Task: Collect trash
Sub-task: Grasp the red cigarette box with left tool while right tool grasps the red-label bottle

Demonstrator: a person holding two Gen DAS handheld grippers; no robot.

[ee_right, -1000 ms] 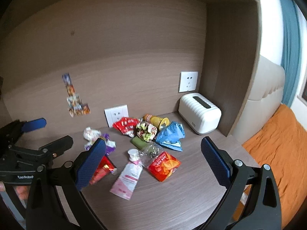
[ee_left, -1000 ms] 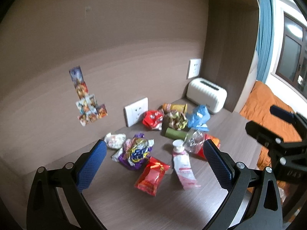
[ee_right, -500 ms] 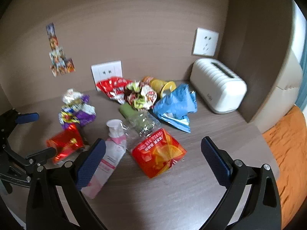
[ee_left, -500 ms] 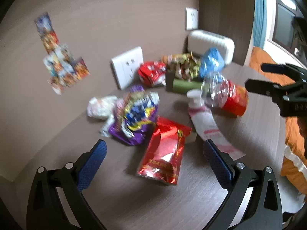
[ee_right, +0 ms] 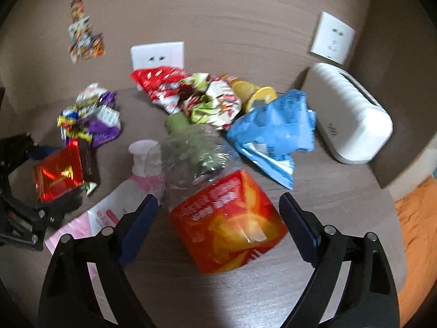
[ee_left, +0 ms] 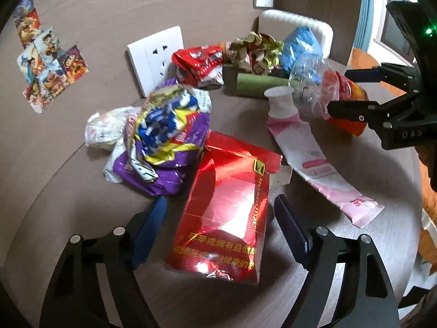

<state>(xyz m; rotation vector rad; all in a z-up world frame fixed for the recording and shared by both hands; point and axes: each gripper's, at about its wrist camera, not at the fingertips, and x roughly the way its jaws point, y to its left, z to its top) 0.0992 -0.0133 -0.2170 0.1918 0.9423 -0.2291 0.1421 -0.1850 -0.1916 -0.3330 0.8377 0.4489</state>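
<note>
Trash lies scattered on a brown desk [ee_left: 68, 191]. My left gripper [ee_left: 220, 227] is open, its fingers on either side of a shiny red packet [ee_left: 226, 213], which also shows in the right wrist view [ee_right: 58, 175]. My right gripper [ee_right: 218, 221] is open around an orange-red snack bag [ee_right: 228, 221], and appears in the left wrist view [ee_left: 355, 93]. A crumpled purple wrapper [ee_left: 166, 136], a pink-white tube [ee_left: 308, 155], a crushed clear bottle [ee_right: 191, 155], a green roll [ee_left: 259, 84], a blue bag [ee_right: 273, 128] and a red wrapper [ee_left: 200, 65] lie around.
A white appliance [ee_right: 352, 117] stands at the back right by the side panel. Wall sockets [ee_left: 155, 57] and stickers [ee_left: 46, 63] are on the back wall. An orange bedspread [ee_right: 418, 232] lies beyond the desk's right edge.
Both grippers have moved down and forward to the trash. The left now straddles the red packet, the right straddles the orange-red bag, and both jaws have narrowed somewhat.
</note>
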